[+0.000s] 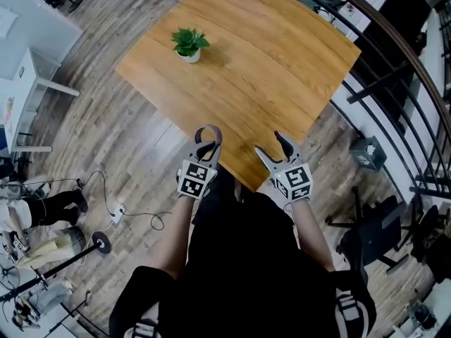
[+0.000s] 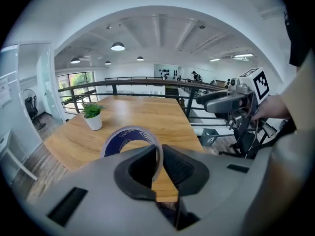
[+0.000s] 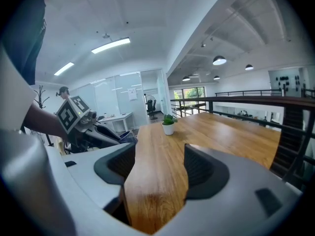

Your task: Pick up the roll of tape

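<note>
Left gripper (image 2: 158, 154) pinches tape roll (image 2: 119, 140) (wall between fingers (image 2: 181, 170)); right gripper (image 3: 158, 156) gapes.

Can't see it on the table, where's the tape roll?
Head view: the tape roll is clamped in the left gripper, by the table's near corner.

Over the near edge of the bench (image 2: 147, 113), left gripper (image 2: 160, 156) clamped on the roll of tape (image 2: 123, 137), thin wall pinched between dark fingers (image 2: 183, 168), blue-lined ring upright. Farther back toward the bench's left side, a small potted plant (image 2: 93, 116) in a white pot. Off the bench's right edge, right gripper (image 2: 206, 101) with its marker cube, held in a hand (image 2: 274, 107). Beyond the bench, a black railing (image 2: 123, 84).
</note>
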Tool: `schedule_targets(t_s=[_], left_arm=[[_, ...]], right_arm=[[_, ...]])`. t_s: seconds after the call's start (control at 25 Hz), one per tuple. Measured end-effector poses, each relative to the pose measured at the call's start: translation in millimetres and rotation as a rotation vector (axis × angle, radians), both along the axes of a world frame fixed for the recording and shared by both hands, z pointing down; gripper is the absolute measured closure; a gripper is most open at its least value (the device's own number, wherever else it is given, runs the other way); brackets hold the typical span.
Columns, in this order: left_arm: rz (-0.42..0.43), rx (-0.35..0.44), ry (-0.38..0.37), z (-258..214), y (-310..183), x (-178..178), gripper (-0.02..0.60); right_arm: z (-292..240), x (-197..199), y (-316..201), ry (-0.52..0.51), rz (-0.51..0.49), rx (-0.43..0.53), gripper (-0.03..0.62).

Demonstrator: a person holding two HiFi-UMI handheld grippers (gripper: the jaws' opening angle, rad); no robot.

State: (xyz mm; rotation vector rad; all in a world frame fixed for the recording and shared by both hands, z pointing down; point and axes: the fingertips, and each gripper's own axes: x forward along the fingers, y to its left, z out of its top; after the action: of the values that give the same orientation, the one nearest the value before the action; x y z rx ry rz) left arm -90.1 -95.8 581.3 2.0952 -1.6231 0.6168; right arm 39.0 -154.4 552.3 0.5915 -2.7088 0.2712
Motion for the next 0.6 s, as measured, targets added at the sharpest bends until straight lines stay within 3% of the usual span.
schedule_targets(t_s=[0.6], left_arm=[[-0.050, 0.069, -0.006, -35.4, 33.0, 8.7, 0.526]], right_arm=[[6.9, 7.0, 15.0, -0.014, -0.021, -0.010, 0.290]])
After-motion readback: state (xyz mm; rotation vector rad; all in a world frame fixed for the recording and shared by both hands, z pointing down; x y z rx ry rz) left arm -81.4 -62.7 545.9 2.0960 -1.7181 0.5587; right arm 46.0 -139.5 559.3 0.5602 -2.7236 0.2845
